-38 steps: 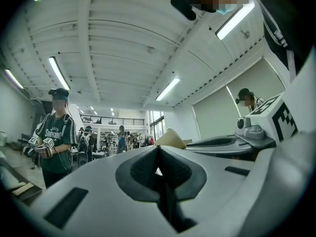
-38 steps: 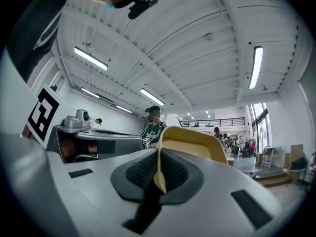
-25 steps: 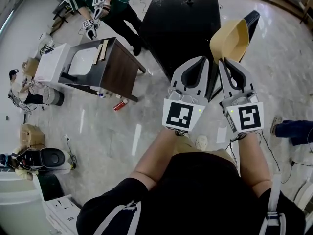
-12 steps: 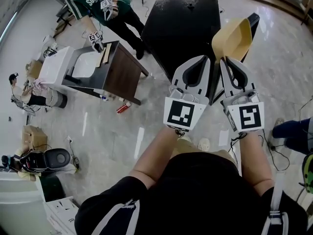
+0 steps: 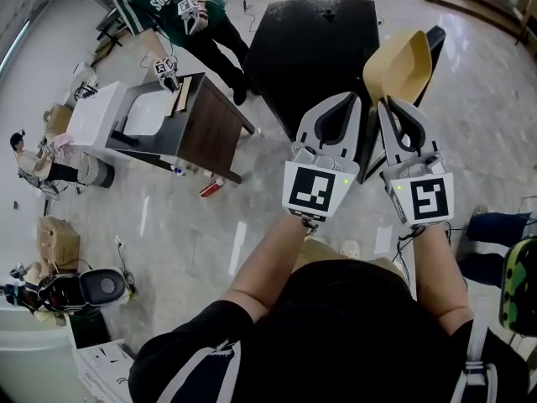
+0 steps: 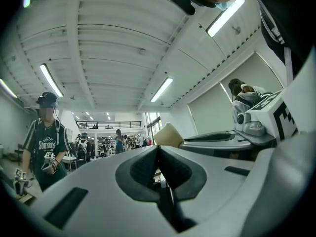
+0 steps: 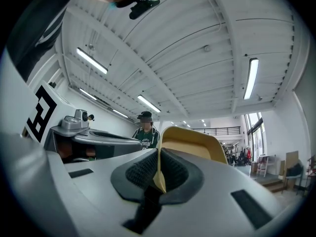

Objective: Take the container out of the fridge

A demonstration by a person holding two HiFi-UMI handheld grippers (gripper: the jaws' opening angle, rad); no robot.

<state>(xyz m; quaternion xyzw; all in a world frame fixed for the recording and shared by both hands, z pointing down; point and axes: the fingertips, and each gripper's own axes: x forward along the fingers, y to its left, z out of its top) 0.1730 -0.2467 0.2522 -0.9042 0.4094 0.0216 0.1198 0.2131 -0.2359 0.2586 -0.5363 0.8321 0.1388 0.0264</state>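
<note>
Tan container [image 5: 399, 64] in right gripper [image 5: 388, 102]

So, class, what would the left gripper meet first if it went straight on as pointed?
Probably nothing near: the left gripper faces the open hall; the tan container sits just right of its line.

The bare left forearm [image 5: 270, 257] and right forearm [image 5: 436, 263] extend forward, side by side. The grey-white left gripper [image 5: 352, 99] has its jaws together, empty. The matching right gripper [image 5: 386, 104] pinches the rim of a tan plastic container [image 5: 399, 62].
</note>
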